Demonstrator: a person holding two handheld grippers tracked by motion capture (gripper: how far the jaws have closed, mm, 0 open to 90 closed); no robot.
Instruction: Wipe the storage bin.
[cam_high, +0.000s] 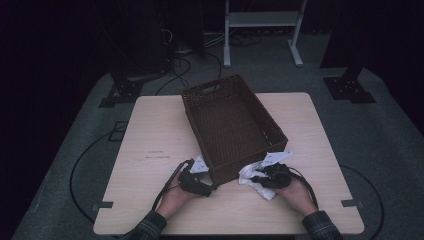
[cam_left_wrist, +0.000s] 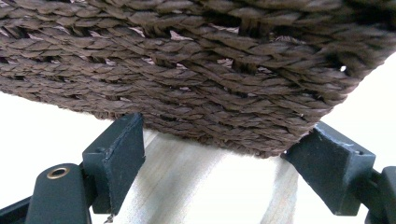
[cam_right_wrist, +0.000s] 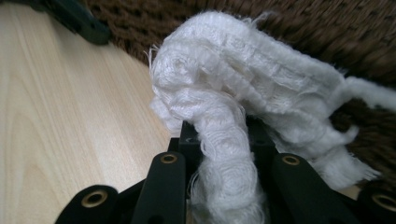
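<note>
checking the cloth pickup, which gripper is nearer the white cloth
Right. The right gripper is shut on the white cloth, beside the basket. The left gripper is open at the basket's near corner, apart from the cloth.

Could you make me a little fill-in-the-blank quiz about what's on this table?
1. The right tongs are clamped on a white ____.
2. The brown woven basket holds ____ inside.
3. The left tongs stand ____, at a near corner of the basket.
4. The basket sits on a light ____ table.

Missing words: cloth; nothing; open; wooden
</note>
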